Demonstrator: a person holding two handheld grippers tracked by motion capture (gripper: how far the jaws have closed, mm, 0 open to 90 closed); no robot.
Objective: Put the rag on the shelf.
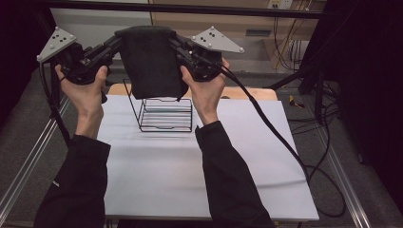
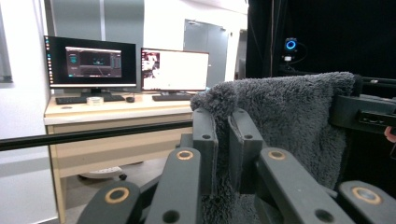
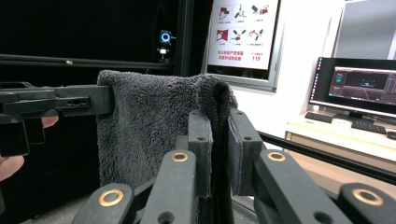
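A dark grey fluffy fleece towel (image 1: 151,59) hangs folded in the air above the far half of the table, held up by its two top corners and draping down to just over the black wire rack (image 1: 166,115) that stands on the white table top (image 1: 190,180). At the towel's nine o'clock corner the left gripper (image 1: 115,42) has its black jaws nipped onto the fabric edge; the left gripper view shows the pile squeezed between them (image 2: 223,140). At the three o'clock corner the right gripper (image 1: 173,42) is clamped the same way, seen close in the right gripper view (image 3: 218,135). The step in hand looks like draping the towel on the rack. To do it well, I would keep both grips firm and level so the top edge stays taut, lower toward six o'clock with the hanging hem clearing the rack's upright wires, and centre the cloth over the frame before loosening either side. The soft pile could slip if one jaw eases early, and the light rack may tip if the cloth drags it.
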